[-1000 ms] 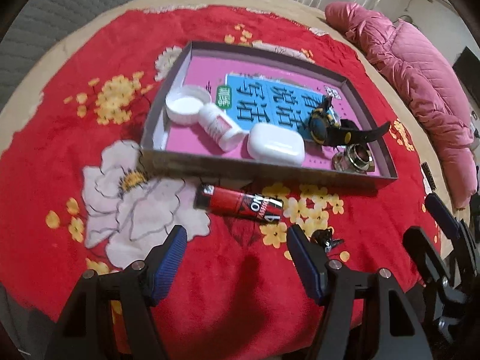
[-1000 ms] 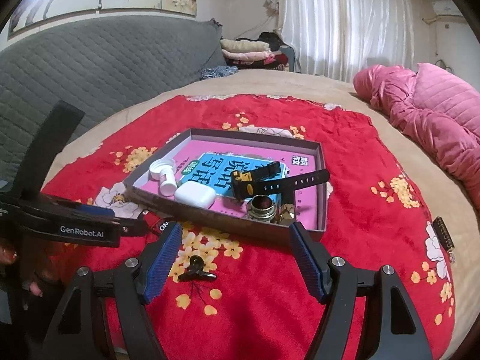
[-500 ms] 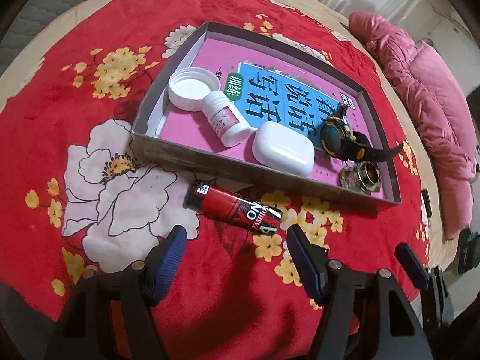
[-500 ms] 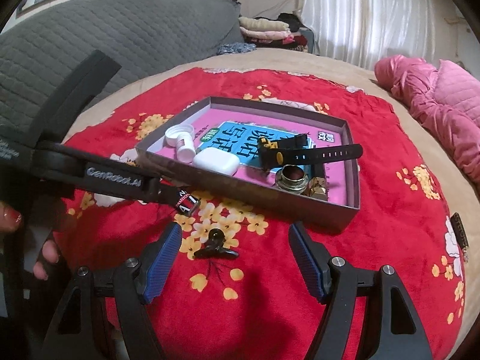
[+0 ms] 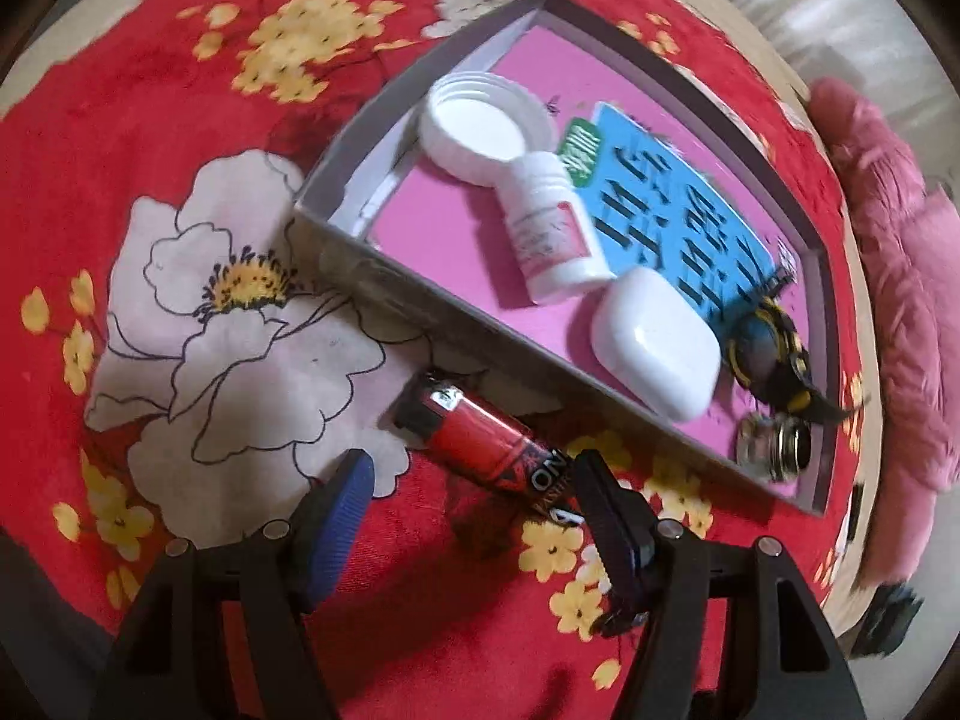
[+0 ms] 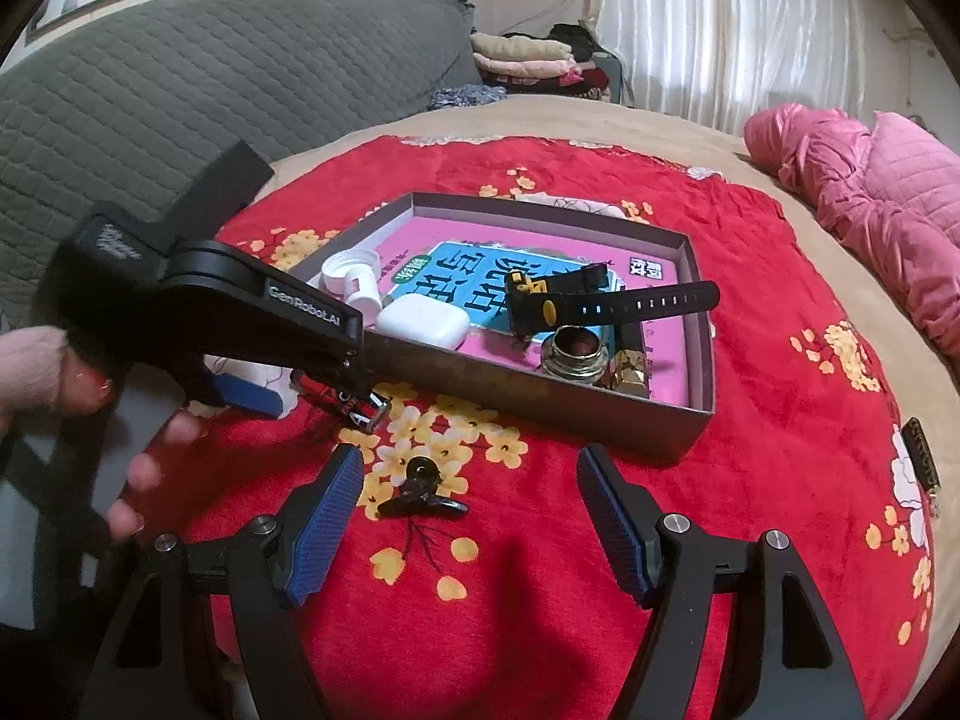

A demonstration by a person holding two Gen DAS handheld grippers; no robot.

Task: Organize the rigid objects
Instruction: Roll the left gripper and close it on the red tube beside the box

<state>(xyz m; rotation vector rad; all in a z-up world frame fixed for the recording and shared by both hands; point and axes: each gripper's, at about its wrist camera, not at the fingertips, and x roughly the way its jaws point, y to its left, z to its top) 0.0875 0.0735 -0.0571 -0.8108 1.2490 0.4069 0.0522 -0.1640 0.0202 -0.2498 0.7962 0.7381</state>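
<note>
A red lighter lies on the red flowered cloth just outside the near wall of the grey box. My left gripper is open, and the lighter's lower end sits between its blue-padded fingers without touching them. A small black clip lies on the cloth between the fingers of my open right gripper. Inside the box are a white cap, a white bottle, a white earbud case, a black-and-yellow watch and a metal fitting.
The box has a pink and blue book as its floor. A hand holds the left tool at the left of the right wrist view. A pink quilt lies at the right, and a small dark object sits near the cloth's right edge.
My left gripper has come down and forward, so the lighter now sits between its fingers. The right gripper has moved nearer the clip and the box. Both stay open.
</note>
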